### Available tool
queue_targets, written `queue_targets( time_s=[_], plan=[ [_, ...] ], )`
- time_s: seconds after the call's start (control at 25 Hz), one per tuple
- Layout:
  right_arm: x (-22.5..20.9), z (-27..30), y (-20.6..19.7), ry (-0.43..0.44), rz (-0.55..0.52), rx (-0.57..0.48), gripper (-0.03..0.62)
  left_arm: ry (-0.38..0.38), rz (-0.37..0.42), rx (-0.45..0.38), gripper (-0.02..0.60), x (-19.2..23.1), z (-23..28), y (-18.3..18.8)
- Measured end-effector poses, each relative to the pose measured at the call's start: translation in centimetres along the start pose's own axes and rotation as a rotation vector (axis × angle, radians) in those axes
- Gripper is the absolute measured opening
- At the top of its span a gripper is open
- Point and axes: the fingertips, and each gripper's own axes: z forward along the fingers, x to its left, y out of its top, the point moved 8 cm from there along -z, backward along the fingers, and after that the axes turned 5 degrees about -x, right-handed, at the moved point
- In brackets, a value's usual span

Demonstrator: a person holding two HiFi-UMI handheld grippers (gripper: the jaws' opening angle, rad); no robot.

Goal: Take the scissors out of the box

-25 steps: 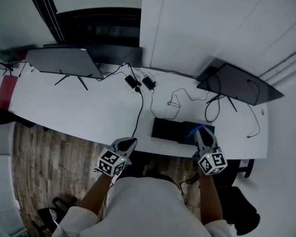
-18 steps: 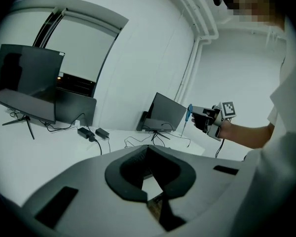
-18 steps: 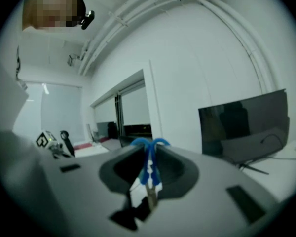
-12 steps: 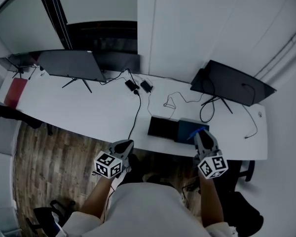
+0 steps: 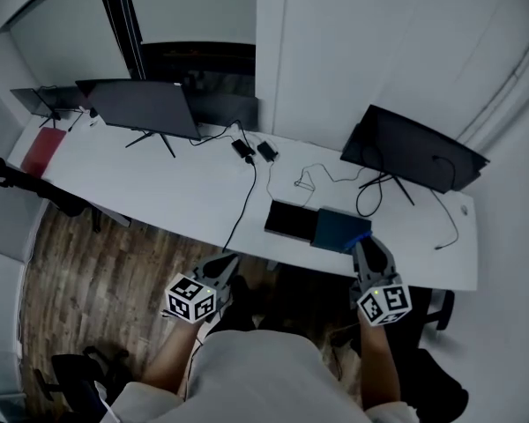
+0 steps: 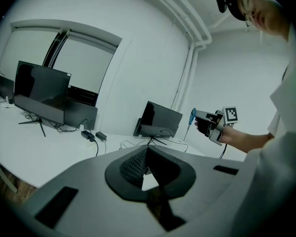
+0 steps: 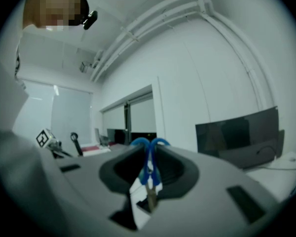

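Note:
The scissors (image 7: 149, 168) have blue handles and stand upright between the jaws of my right gripper (image 7: 149, 184), which is shut on them. In the head view that gripper (image 5: 368, 250) hangs at the table's near edge, just in front of the dark blue box (image 5: 338, 228). The box's black part (image 5: 291, 220) lies beside it on the left. The left gripper view shows the right gripper (image 6: 207, 123) held up in the air with the blue scissors (image 6: 192, 116) poking out. My left gripper (image 5: 222, 268) is shut with nothing in it, off the table over the floor.
A long white table (image 5: 185, 196) carries two monitors on stands (image 5: 141, 104) (image 5: 410, 148), power bricks (image 5: 254, 151) and trailing cables (image 5: 247, 196). A red item (image 5: 42, 148) lies at the far left end. Wooden floor (image 5: 88, 263) lies below, with a chair (image 5: 423, 386) at the lower right.
My right gripper has drawn back from over the box toward the table's near edge, with the scissors in it. The left gripper stays low over the floor. The head view has shifted.

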Motion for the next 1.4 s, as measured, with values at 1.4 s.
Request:
queue_targets(
  time_s=[1.4],
  plan=[
    [2.9,2.7,3.4,-0.111,-0.056,-0.074,0.094,-0.038,0.06,-0.082,0.031,6.6,-1.0,7.7]
  ],
)
